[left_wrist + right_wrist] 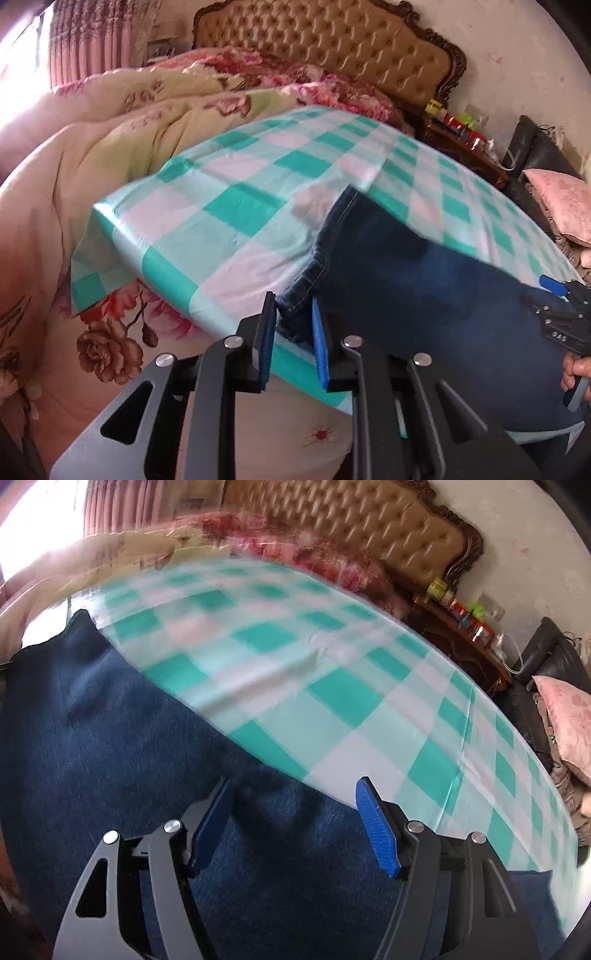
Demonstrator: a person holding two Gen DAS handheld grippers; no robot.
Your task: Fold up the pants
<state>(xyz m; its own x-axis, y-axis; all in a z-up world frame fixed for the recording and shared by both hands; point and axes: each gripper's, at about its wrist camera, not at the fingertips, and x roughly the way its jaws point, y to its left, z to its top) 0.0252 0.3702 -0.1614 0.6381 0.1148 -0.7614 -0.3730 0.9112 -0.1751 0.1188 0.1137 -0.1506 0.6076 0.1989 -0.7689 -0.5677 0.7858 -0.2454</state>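
Note:
Dark blue jeans [406,280] lie on a green-and-white checked cloth [229,206] over a board on the bed. My left gripper [293,314] is shut on a stitched edge of the jeans at their left end. The right gripper [561,306] shows at the right edge of the left wrist view, over the jeans. In the right wrist view the right gripper [295,812] is open, its blue pads [376,827] wide apart above the jeans [110,746] near their edge on the checked cloth [332,686]. That view is blurred.
A floral quilt [122,122] is heaped to the left and behind. A tufted tan headboard [332,44] stands at the back. A wooden nightstand [465,144] with small bottles and a pink cushion [561,203] are at the right.

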